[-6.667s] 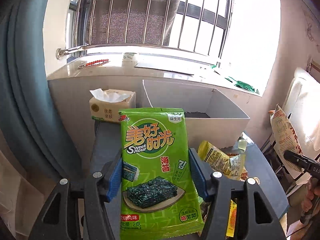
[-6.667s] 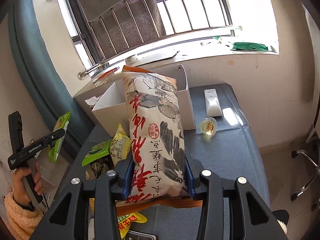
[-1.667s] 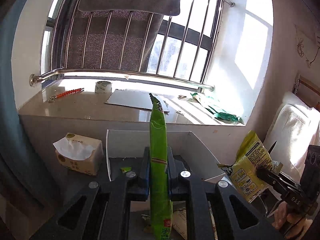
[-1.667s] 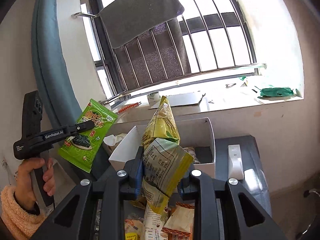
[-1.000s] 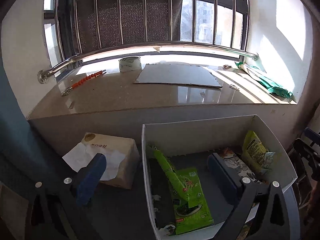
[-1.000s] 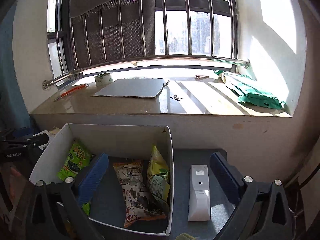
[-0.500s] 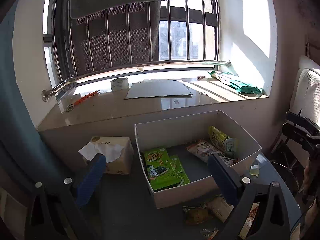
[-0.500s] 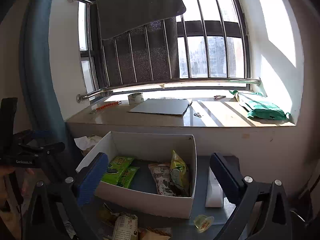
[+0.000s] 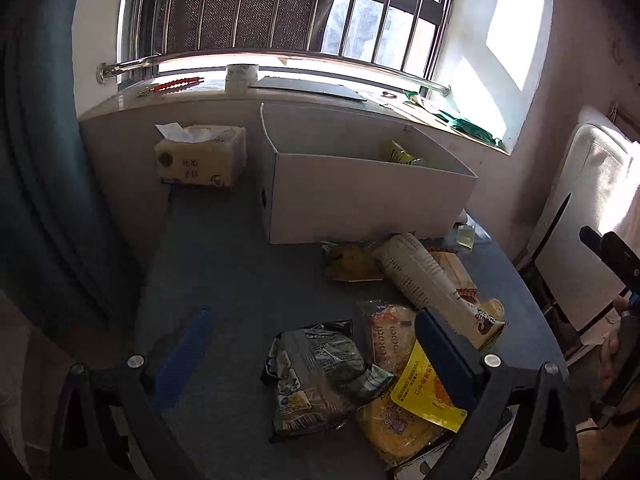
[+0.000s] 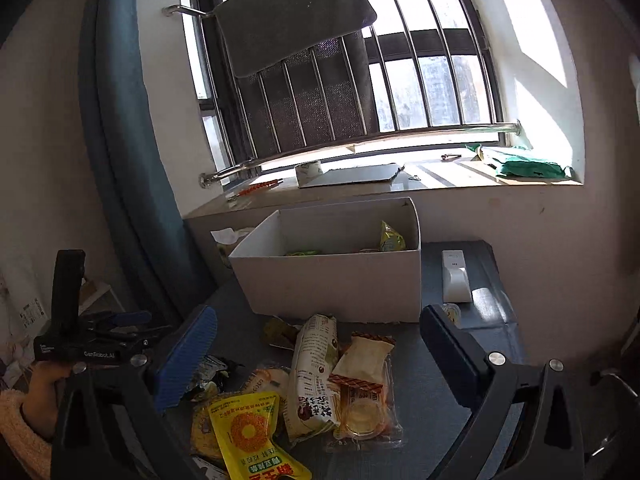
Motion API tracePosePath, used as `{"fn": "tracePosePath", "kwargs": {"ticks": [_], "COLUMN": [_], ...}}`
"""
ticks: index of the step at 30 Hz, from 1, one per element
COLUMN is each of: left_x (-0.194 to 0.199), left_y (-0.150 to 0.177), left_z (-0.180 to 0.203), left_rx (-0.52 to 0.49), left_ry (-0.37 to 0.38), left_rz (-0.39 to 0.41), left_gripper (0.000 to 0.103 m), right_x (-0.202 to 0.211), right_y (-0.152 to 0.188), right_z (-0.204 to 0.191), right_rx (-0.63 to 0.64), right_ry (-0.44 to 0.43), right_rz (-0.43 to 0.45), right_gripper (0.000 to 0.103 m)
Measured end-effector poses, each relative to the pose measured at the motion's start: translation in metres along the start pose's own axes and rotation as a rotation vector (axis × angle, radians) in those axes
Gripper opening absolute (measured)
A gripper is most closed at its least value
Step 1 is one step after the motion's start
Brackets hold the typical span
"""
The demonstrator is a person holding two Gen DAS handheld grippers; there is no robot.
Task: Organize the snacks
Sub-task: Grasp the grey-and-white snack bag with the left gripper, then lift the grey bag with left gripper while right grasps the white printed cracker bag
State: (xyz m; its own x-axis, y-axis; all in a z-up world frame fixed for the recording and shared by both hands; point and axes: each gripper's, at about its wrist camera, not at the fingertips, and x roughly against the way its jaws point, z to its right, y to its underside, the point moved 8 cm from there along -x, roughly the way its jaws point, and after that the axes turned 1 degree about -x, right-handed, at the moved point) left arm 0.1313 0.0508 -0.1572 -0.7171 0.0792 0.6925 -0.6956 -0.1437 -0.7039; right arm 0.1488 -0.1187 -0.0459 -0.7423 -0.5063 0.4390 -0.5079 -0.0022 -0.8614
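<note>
A white cardboard box [image 9: 360, 196] [image 10: 336, 284] stands at the back of the dark table with a yellow-green snack bag [image 10: 391, 237] and a green pack showing inside. In front of it lies a pile of loose snacks: a dark grey bag [image 9: 316, 376], a yellow pouch [image 9: 424, 392] [image 10: 248, 440], a long cream bag [image 9: 428, 284] [image 10: 312, 376] and an orange-edged packet [image 10: 364, 384]. My left gripper [image 9: 316, 344] is open and empty, low over the pile. My right gripper [image 10: 320, 344] is open and empty above the pile.
A tissue box [image 9: 200, 160] sits left of the white box. A white remote [image 10: 455, 276] and a small jelly cup [image 9: 465, 236] lie to its right. The windowsill [image 10: 400, 184] holds a tape roll, a grey board and green bags. A blue curtain [image 9: 36, 160] hangs left.
Both grippers have pulled back and lowered from the box toward the snack pile at the table's front. Both stay open and empty.
</note>
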Motion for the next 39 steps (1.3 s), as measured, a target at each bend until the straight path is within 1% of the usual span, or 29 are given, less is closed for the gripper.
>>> {"fn": "tracePosePath", "kwargs": {"ticks": [3, 6, 9, 11, 15, 17, 18, 20, 21, 22, 23, 24, 26, 27, 28, 30, 34, 37, 39], "left_x": [-0.002, -0.011, -0.021, -0.032, -0.050, -0.060, -0.066, -0.076, -0.079, -0.078, -0.077, -0.076, -0.068, -0.062, -0.055, -0.038, -0.001, 0.031, 0.048], "left_y": [0.030, 0.047, 0.049, 0.047, 0.036, 0.034, 0.035, 0.041, 0.044, 0.043, 0.044, 0.043, 0.042, 0.041, 0.040, 0.036, 0.028, 0.023, 0.019], "left_z": [-0.001, -0.001, -0.002, -0.003, -0.009, -0.016, -0.020, -0.025, -0.025, -0.021, -0.016, -0.012, -0.006, -0.004, -0.003, -0.001, 0.001, -0.003, -0.007], "left_rx": [0.053, 0.095, 0.124, 0.143, 0.244, 0.294, 0.319, 0.332, 0.323, 0.284, 0.261, 0.241, 0.200, 0.170, 0.140, 0.132, 0.101, 0.119, 0.128], "left_ry": [-0.004, -0.007, -0.014, -0.019, 0.030, 0.041, 0.031, -0.012, -0.017, -0.016, 0.010, 0.038, 0.058, 0.040, 0.022, 0.060, 0.074, 0.106, 0.108], "left_rz": [-0.022, -0.075, -0.114, -0.153, -0.187, -0.218, -0.237, -0.285, -0.287, -0.264, -0.258, -0.239, -0.206, -0.181, -0.152, -0.094, 0.005, 0.087, 0.147], "left_gripper": [0.103, 0.103, 0.103, 0.103, 0.103, 0.103, 0.103, 0.103, 0.102, 0.101, 0.090, 0.077, 0.067, 0.064, 0.063, 0.063, 0.063, 0.063, 0.063], "right_x": [0.015, 0.022, 0.023, 0.022, 0.017, 0.014, 0.013, 0.012, 0.012, 0.012, 0.012, 0.012, 0.010, 0.009, 0.009, 0.008, 0.000, -0.013, -0.018], "right_y": [0.031, 0.053, 0.062, 0.062, 0.065, 0.070, 0.072, 0.074, 0.074, 0.075, 0.075, 0.076, 0.077, 0.078, 0.079, 0.080, 0.084, 0.087, 0.085], "right_z": [-0.002, -0.009, -0.015, -0.016, -0.022, -0.024, -0.025, -0.025, -0.025, -0.025, -0.024, -0.023, -0.021, -0.020, -0.020, -0.021, -0.023, -0.026, -0.026], "right_rx": [-0.028, -0.011, -0.002, 0.004, 0.008, 0.016, 0.020, 0.021, 0.021, 0.019, 0.017, 0.014, 0.005, 0.000, -0.005, -0.009, 0.006, 0.011, 0.021], "right_ry": [0.005, -0.001, -0.011, -0.015, -0.036, -0.039, -0.042, -0.039, -0.042, -0.044, -0.044, -0.044, -0.043, -0.043, -0.045, -0.050, -0.038, -0.018, -0.011], "right_rz": [-0.015, -0.055, -0.076, -0.070, -0.080, -0.095, -0.099, -0.105, -0.105, -0.105, -0.104, -0.105, -0.113, -0.119, -0.125, -0.127, -0.154, -0.188, -0.181], "right_gripper": [0.103, 0.103, 0.103, 0.103, 0.103, 0.103, 0.103, 0.103, 0.103, 0.103, 0.103, 0.103, 0.103, 0.103, 0.103, 0.103, 0.103, 0.103, 0.103]}}
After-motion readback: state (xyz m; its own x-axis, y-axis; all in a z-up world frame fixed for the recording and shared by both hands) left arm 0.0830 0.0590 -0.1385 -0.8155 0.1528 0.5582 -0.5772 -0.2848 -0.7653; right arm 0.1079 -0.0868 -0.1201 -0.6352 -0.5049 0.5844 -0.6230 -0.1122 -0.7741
